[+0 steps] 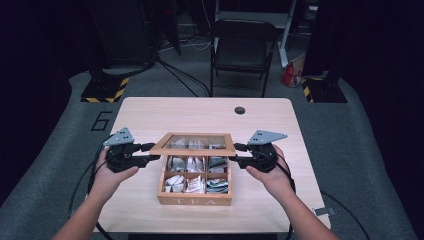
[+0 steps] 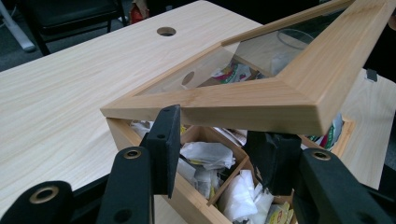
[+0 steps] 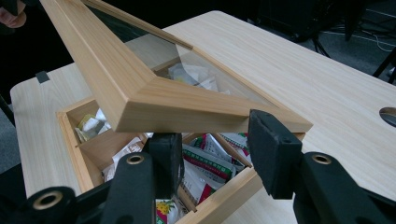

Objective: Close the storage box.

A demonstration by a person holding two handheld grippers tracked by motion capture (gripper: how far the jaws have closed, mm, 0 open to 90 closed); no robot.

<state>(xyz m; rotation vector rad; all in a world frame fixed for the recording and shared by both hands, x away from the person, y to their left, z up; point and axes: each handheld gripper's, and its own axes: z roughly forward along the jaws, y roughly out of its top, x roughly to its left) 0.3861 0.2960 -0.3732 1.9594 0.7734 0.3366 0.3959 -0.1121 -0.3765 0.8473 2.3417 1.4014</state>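
Observation:
A wooden tea box (image 1: pixel 194 201) marked TEA stands at the table's near middle, its compartments full of tea bags (image 1: pixel 195 184). Its glass-paned lid (image 1: pixel 193 149) is raised at the front and tilts up from the back hinge. My left gripper (image 1: pixel 152 151) reaches in level at the lid's left edge, and my right gripper (image 1: pixel 237 152) does the same at the right edge. In the left gripper view the lid's rail (image 2: pixel 261 100) lies across just above my left gripper (image 2: pixel 222 130), with nothing pinched between the pads. The right gripper view shows the rail (image 3: pixel 187 109) likewise over my right gripper (image 3: pixel 215 133).
The light wooden table (image 1: pixel 200 112) has a round cable hole (image 1: pixel 240 110) at the back. Behind it stand a black folding chair (image 1: pixel 243 47), a red bag (image 1: pixel 290 75) on the floor and stand bases with yellow-black tape (image 1: pixel 105 90). Cables trail off the table's near corners.

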